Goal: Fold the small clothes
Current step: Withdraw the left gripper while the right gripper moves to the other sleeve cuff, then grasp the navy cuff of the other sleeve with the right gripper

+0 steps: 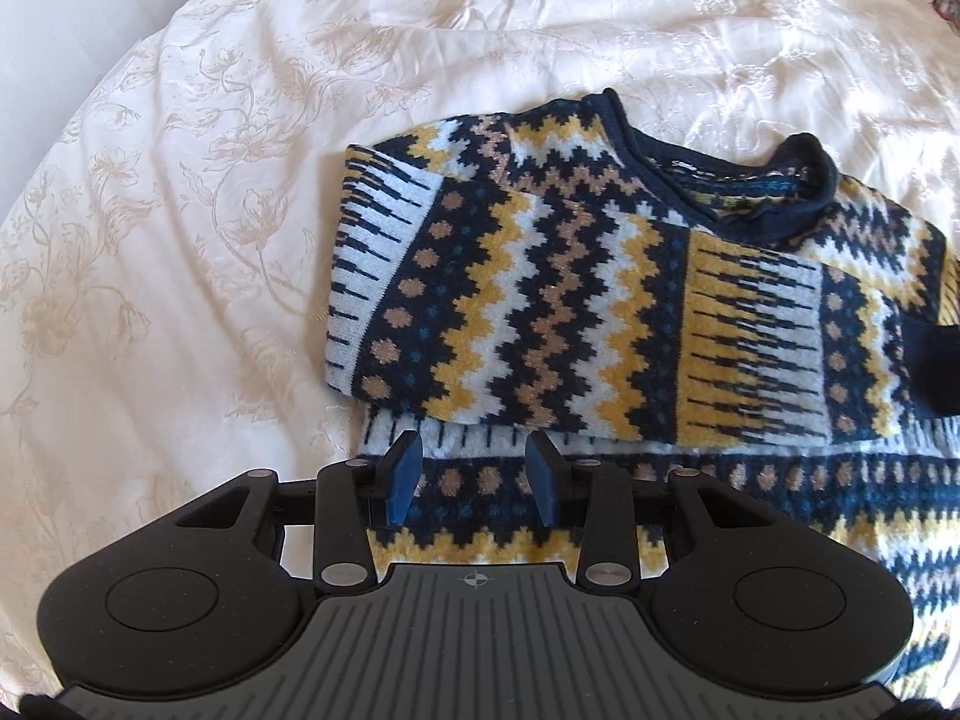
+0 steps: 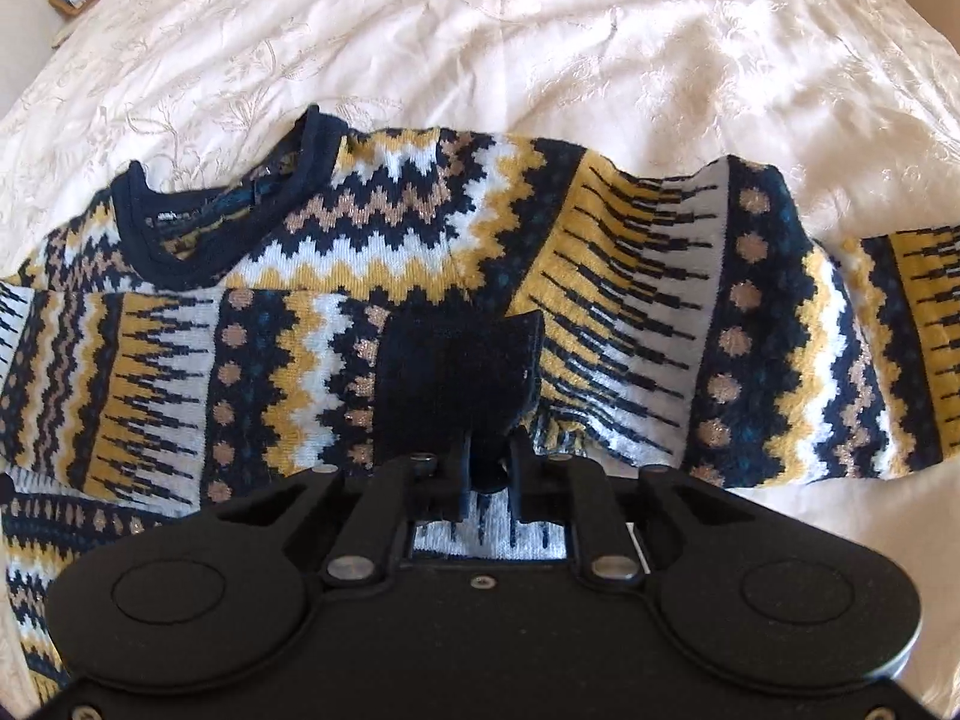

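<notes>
A cream bedspread with a pale embroidered flower pattern [image 1: 210, 192] fills both views. On it lies a knitted jumper in navy, mustard, white and tan zigzag bands [image 1: 570, 276], its navy neckline toward the top, one sleeve folded across the chest. In the left wrist view, the left gripper [image 1: 474, 483] hovers low at centre over the jumper's lower band, blue fingers [image 1: 403, 480] apart with nothing between them. In the right wrist view, the right gripper [image 2: 489, 465] sits at lower centre, jaws narrowed and pinching the dark navy sleeve cuff [image 2: 456, 372]

Fuzzy knit sweater [image 1: 570, 300], satiny embroidered bedspread [image 1: 210, 180]
</notes>
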Demonstrator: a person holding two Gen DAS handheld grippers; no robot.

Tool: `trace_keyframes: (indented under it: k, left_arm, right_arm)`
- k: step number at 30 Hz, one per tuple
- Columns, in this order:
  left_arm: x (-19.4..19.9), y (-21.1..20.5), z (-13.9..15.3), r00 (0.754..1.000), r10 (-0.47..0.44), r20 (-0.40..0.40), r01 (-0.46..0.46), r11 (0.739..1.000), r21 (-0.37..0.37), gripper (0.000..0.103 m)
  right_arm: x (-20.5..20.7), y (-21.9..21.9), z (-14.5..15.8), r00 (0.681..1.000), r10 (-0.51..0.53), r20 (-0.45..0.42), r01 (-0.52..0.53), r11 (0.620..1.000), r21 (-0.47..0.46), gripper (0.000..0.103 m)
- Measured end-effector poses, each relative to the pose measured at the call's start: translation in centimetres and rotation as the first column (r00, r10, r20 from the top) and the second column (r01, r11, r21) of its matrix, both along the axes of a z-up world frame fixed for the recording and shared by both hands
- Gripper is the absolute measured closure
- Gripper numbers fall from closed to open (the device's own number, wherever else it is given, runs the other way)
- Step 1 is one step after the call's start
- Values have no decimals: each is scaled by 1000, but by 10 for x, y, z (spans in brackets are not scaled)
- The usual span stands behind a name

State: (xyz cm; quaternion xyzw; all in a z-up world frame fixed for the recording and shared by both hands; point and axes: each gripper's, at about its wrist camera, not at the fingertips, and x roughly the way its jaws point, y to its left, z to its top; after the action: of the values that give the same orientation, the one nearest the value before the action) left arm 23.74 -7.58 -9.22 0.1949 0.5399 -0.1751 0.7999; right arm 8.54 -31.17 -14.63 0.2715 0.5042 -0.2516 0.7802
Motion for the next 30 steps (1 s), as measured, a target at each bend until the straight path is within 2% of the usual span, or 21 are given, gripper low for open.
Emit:
trace_keyframes:
  k: [1, 2, 3, 10, 12, 14, 18, 22, 26, 30]
  left_arm:
    - [-4, -1, 3, 1000, 0, 3, 0, 1000, -6, 66]
    - [-9, -2, 6, 1000, 2, 4, -2, 1000, -13, 66]
    - [-14, -3, 7, 1000, 4, 4, -4, 1000, -22, 66]
    - [-48, -11, 18, 1000, 10, -30, -14, 994, -110, 66]
    - [-56, -14, 19, 999, -4, -42, -2, 990, -141, 66]
    - [-64, -18, 21, 998, -22, -63, 10, 983, -182, 66]
    - [-74, -23, 20, 992, -22, -121, -9, 968, -251, 66]
    - [-87, -28, 24, 994, 35, -102, -60, 967, -248, 66]
    - [-97, -35, 24, 994, 49, -96, -70, 970, -231, 66]
    - [-107, -40, 24, 994, 53, -96, -73, 973, -218, 66]
  right_arm:
    - [-7, -4, 6, 999, -8, 33, 8, 1000, 3, 48]
    - [-16, -8, 12, 997, -9, 71, 9, 1000, 3, 34]
    - [-25, -11, 17, 995, -4, 104, 4, 1000, -1, 30]
    - [-77, -59, 46, 984, 34, 177, -33, 999, -5, 26]
    - [-96, -78, 58, 979, 42, 201, -39, 999, -21, 20]
    - [-111, -99, 68, 976, 40, 214, -33, 999, -33, 19]
    - [-143, -150, 86, 986, 0, 169, 16, 996, -91, 19]
    - [-174, -201, 96, 989, -62, 131, 82, 985, -154, 19]
    - [-202, -248, 88, 985, -139, 98, 152, 978, -143, 19]
    - [-219, -277, 73, 982, -184, 52, 189, 975, -117, 19]
